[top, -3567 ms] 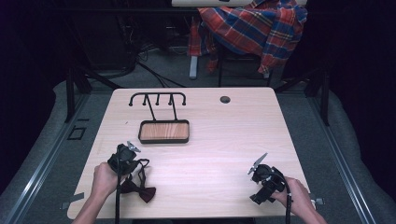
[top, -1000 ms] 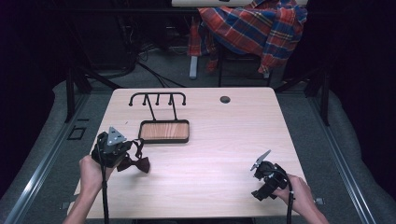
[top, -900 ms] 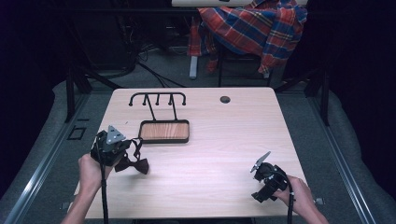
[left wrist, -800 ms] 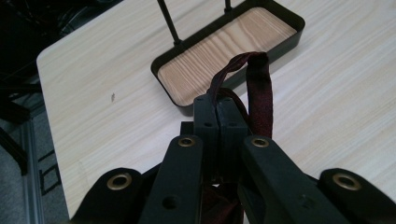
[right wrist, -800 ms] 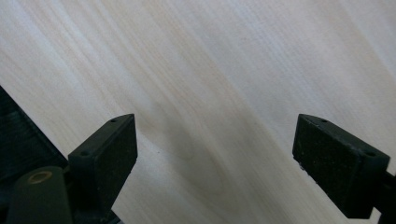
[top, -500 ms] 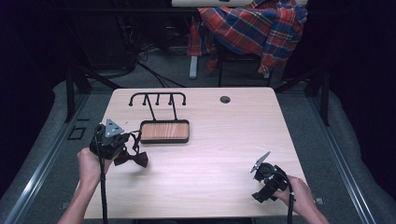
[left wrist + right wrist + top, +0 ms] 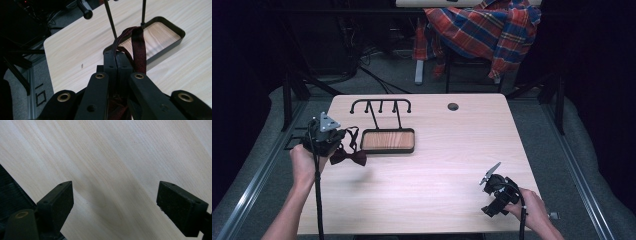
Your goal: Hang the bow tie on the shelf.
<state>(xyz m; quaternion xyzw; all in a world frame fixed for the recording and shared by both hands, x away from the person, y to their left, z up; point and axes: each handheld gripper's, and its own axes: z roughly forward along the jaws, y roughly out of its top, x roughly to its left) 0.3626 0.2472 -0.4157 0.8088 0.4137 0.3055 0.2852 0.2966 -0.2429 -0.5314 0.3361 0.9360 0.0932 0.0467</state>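
Two grippers are in my high view, and the left gripper point(image 7: 328, 136) has travelled most: against the earliest frame it has come up from the table's 7 o'clock edge to about 9 o'clock, carrying the bow tie point(image 7: 349, 156) with it. Half a second back the tie hung a touch nearer me; now it dangles off the wood, just beside the tray point(image 7: 388, 141), toward that tray's 8 o'clock corner, with its shadow on the table point(image 7: 437, 165) below. In the left gripper view I see the jaws pressed together on the tie's dark red strap point(image 7: 139, 47), which loops up out of the clamp in front of the tray's near wall point(image 7: 160, 53).

The right gripper point(image 7: 493, 196) has barely shifted through all the frames; it sits near the table's 5 o'clock corner in the person's right hand point(image 7: 532, 207). Its own view shows both pads point(image 7: 58, 202) spread wide over bare wood, holding nothing.

The tray has a dark rim and a wooden floor, and I see nothing lying in it. Two thin rods rise from its far side to a bar with hooks point(image 7: 381, 104), at 12 o'clock of the tray. A small dark round thing point(image 7: 453, 106) sits on the tabletop at its 12 o'clock edge. A plaid cloth point(image 7: 484, 30) is draped over a chair beyond the table.
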